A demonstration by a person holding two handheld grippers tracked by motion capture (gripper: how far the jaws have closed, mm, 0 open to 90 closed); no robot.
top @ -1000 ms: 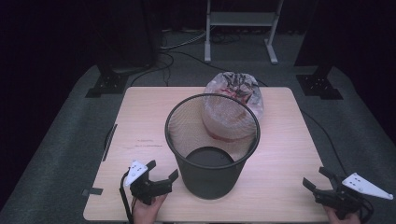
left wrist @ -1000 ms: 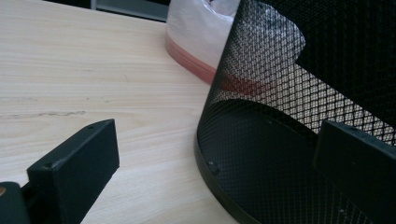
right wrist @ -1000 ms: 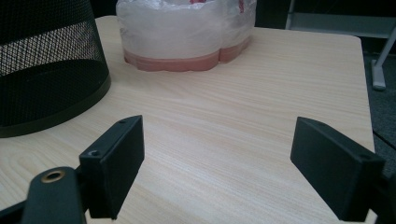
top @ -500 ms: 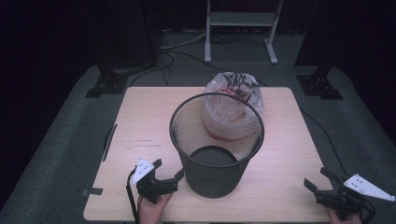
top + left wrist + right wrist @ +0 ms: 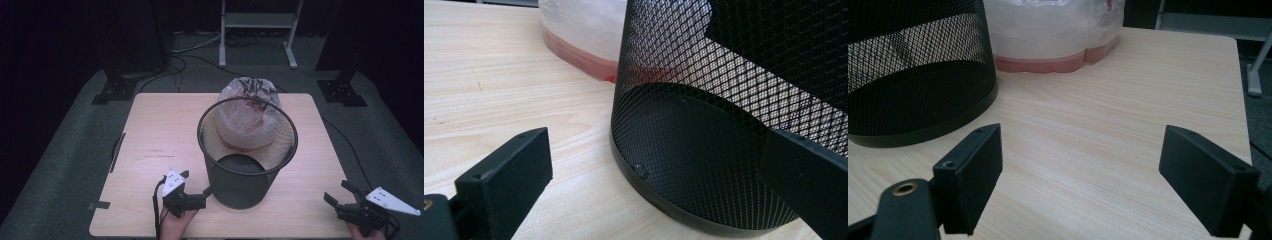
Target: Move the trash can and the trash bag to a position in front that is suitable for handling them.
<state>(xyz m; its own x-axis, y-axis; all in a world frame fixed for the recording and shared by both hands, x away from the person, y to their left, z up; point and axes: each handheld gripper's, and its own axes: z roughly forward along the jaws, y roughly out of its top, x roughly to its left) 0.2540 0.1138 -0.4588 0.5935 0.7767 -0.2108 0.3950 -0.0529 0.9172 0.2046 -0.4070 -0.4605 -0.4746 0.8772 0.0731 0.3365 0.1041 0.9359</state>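
A black mesh wastebasket (image 5: 247, 150) stands upright on the light wooden table (image 5: 160, 125). Right behind it sits a tied clear plastic bag (image 5: 250, 95) with a red band at its base. My left gripper (image 5: 196, 182) is open at the basket's lower left side, one jaw right at the mesh. In the left gripper view the basket (image 5: 724, 125) looms just beyond the open left gripper (image 5: 659, 185), with the bag (image 5: 579, 30) behind. My right gripper (image 5: 339, 192) is open over the table's front right corner, holding nothing. From the right gripper (image 5: 1083, 175), the basket (image 5: 913, 75) and bag (image 5: 1053, 30) lie ahead.
A thin black strip (image 5: 117, 150) lies along the table's left side. Grey carpet surrounds the table, with black stand feet (image 5: 115, 87) and a metal frame (image 5: 257, 25) behind. Bare tabletop stretches to the basket's left and right.
The basket has slid to the right across the table, and my left gripper has moved right with it, staying at its base. The right gripper has hardly moved.
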